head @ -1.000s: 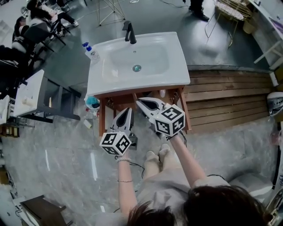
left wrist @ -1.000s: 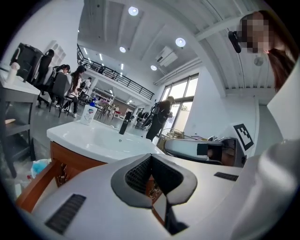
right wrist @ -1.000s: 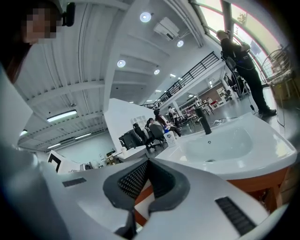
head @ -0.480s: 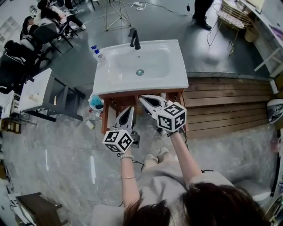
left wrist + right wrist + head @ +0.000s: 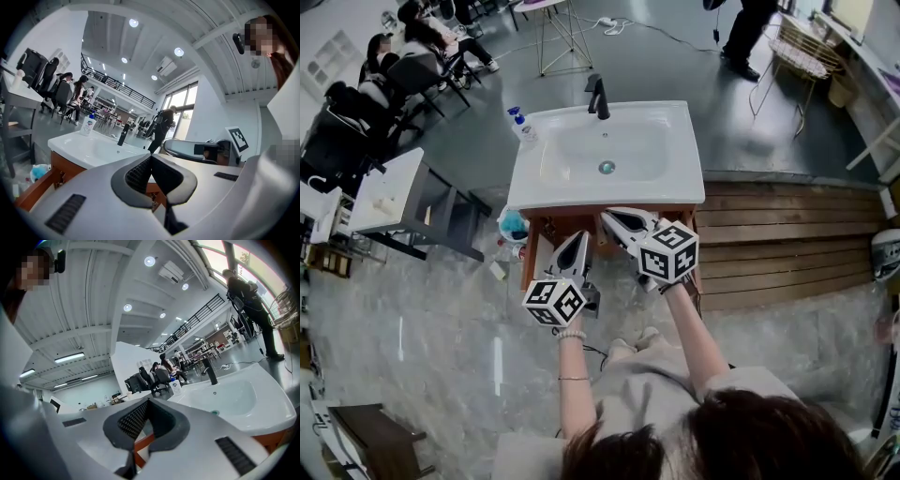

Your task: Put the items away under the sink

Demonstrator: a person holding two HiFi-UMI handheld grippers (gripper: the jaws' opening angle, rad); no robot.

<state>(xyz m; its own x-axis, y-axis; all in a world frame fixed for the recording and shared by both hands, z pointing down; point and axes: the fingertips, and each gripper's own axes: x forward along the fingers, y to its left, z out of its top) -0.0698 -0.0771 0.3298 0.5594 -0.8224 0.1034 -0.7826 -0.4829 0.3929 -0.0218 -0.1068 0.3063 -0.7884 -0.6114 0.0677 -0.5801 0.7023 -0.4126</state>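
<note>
Head view: left tongs [image 5: 578, 238] and right tongs [image 5: 607, 217] hang level before the wooden cabinet [image 5: 539, 230] under the sink [image 5: 609, 195]. A soap bottle [image 5: 523, 125] stands on the sink's back left corner, likely an item left to stow. Left gripper view: jaws pressed together, nothing between. Right gripper view: the same – seemingly between pick-ups, so next open a pair and reach for the bottle

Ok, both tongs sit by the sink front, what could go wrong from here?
The soap bottle stands right at the sink rim's back left corner; a careless reach may tip it off.
The left tongs and right tongs are shut, empty, close to the cabinet; pushing in could knock its wood.
</note>
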